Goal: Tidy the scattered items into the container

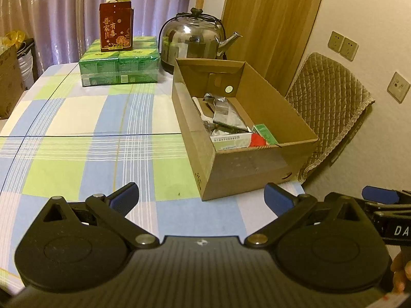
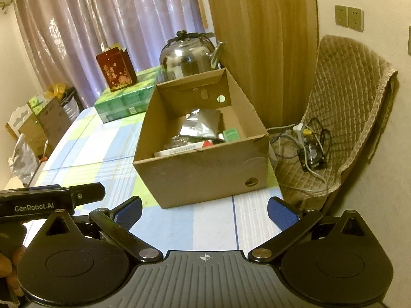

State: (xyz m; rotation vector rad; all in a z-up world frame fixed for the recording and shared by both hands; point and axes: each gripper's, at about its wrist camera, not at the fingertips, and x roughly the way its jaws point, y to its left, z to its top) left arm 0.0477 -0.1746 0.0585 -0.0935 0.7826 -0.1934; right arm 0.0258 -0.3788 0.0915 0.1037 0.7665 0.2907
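Note:
An open cardboard box [image 1: 246,169] [image 2: 205,177] stands on the right side of the checked tablecloth [image 1: 90,128] [image 2: 205,228]. Inside it lie a silver foil pouch [image 1: 226,114] [image 2: 203,123], a white medicine carton [image 1: 231,140] [image 2: 177,151], a small green box [image 1: 265,133] [image 2: 232,134] and a red item [image 1: 258,140]. My left gripper [image 1: 203,200] is open and empty, low over the cloth just in front of the box. My right gripper [image 2: 205,213] is open and empty too, near the box's front wall. Each gripper shows at the edge of the other's view.
At the back stand a green pack of tissue boxes [image 1: 119,63] [image 2: 123,100] with a red carton [image 1: 116,27] [image 2: 117,69] on top, and a steel kettle [image 1: 191,42] [image 2: 190,56]. A quilted chair [image 1: 331,102] [image 2: 344,118] holding cables [image 2: 310,143] is at the right.

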